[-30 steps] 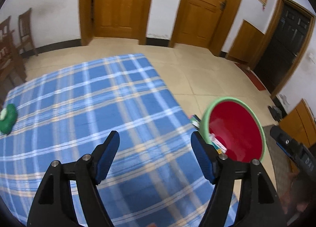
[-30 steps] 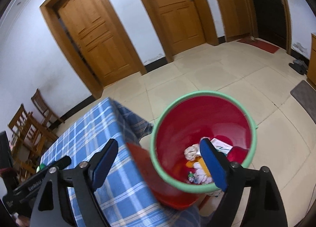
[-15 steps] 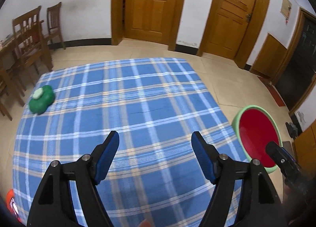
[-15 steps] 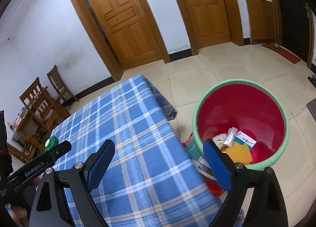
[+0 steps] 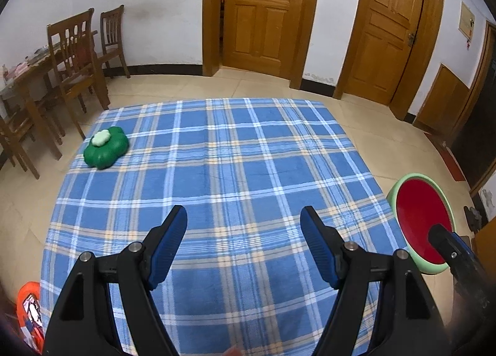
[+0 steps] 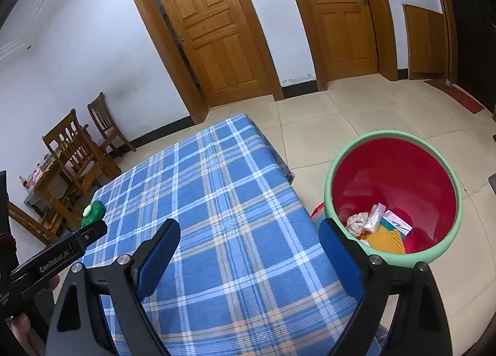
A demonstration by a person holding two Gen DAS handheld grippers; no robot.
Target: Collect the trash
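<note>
Right gripper [image 6: 249,247] above tablecloth edge [image 6: 297,201]

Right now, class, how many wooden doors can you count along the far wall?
2: one door straight beyond the table, another door to its right. Others may be hidden.

Left gripper [image 5: 243,226] black frame, ribbed blue pads, silver screws, right gripper [image 6: 249,239] apparently identical, white "GenRobot.AI" lettering

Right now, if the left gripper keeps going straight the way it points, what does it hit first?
Most likely the bare blue plaid tablecloth: the left gripper is open, empty and angled down at it. The green flower-shaped object sits well off to the side.
</note>
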